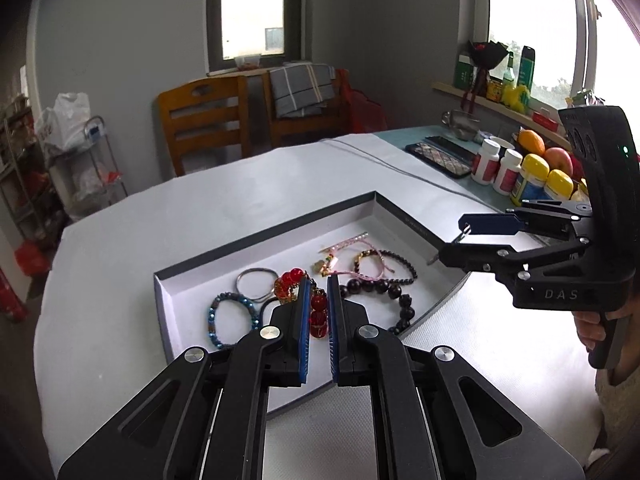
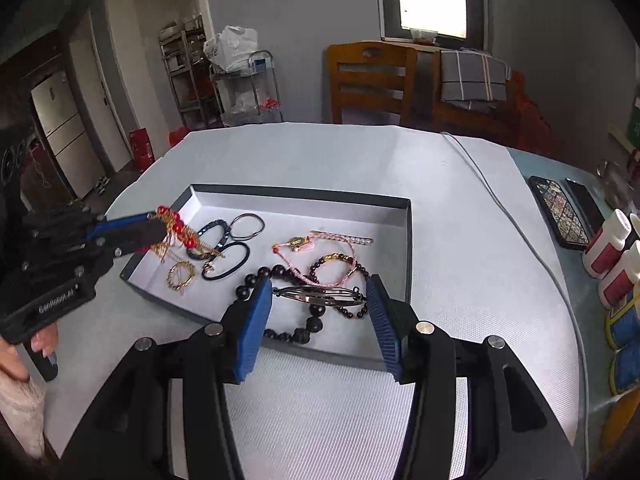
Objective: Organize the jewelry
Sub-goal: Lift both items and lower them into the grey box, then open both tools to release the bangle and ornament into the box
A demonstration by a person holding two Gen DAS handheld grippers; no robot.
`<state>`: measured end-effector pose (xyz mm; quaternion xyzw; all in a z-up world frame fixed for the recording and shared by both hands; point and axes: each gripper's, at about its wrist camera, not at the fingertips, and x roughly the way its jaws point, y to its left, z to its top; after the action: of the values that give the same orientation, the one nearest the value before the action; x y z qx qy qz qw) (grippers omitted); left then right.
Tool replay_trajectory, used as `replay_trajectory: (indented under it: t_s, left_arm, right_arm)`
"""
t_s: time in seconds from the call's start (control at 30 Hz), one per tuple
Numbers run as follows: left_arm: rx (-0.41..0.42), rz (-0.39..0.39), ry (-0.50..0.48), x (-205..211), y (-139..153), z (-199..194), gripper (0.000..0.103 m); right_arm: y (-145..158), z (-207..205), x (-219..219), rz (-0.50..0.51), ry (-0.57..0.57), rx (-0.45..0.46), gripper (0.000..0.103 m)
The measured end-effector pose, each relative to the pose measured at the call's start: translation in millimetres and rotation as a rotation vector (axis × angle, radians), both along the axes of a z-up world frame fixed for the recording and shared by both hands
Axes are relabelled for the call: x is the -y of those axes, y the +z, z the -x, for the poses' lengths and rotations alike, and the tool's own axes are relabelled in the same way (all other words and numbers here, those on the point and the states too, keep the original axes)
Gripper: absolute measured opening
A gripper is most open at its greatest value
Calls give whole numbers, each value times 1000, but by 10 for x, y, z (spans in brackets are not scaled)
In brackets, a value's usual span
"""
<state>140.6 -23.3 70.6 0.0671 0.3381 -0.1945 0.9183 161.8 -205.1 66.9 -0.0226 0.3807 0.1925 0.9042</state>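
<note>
Left gripper [image 1: 319, 300] is clamped on a red bead and gold chain piece [image 1: 319, 314], its blue pads nearly together with the red beads pinched between them; in the right wrist view the same gripper [image 2: 154, 226] holds that piece [image 2: 176, 226] lifted over the far left corner of the box, gold chain dangling down. Right gripper [image 2: 320, 300] is grasping a silver hair clip [image 2: 318, 295], which spans the wide gap between its blue pads above the near edge of the box; the left wrist view shows this gripper [image 1: 452, 240] side-on at the right edge of the box. The shallow grey box [image 2: 409, 240] with white floor sits on a white tablecloth [image 2: 320, 152]. Inside it: a blue bead bracelet [image 1: 230, 320] at the left, a thin silver bangle [image 1: 256, 282] just beyond it, black hair ties [image 2: 228, 262], a small gold chain ring [image 2: 181, 276] near the left wall, a pink cord bracelet [image 2: 328, 264] in the middle, a pearl bar clip [image 2: 344, 239] toward the far side, and a big dark bead bracelet [image 2: 288, 308] along the near right. Off to the right on the table: two phones [image 2: 560, 212] and white pill bottles [image 2: 608, 248]. Wooden chairs [image 1: 204, 120] stand beyond the table.
</note>
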Motion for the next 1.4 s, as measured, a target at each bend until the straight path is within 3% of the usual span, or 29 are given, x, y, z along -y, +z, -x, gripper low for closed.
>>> replay_trajectory:
  t_s: [0.3, 0.43, 0.87, 0.9, 1.0, 1.3, 1.4]
  left_arm:
    - [-75, 43, 19, -61, -414, -107, 8]
    - [-94, -7, 23, -76, -553, -139, 8]
    - [-122, -19, 37, -102, -673, -208, 10]
    - [-123, -18, 37, -105, -671, -209, 11]
    - [-119, -16, 46, -122, -669, -205, 35]
    - [-109, -23, 40, -98, -651, -188, 37]
    - [-106, -23, 43, -100, -642, -185, 44]
  right_arm:
    - [-374, -196, -17, 18, -48, -48, 49]
    - [-487, -217, -59, 60, -45, -58, 49]
    - [-550, -216, -123, 105, -47, -15, 49]
    - [-554, -220, -112, 102, -48, -19, 49]
    - [-549, -242, -78, 76, -51, -30, 51]
    - [-525, -209, -87, 72, -38, -20, 57]
    - [-497, -198, -63, 55, -42, -11, 67]
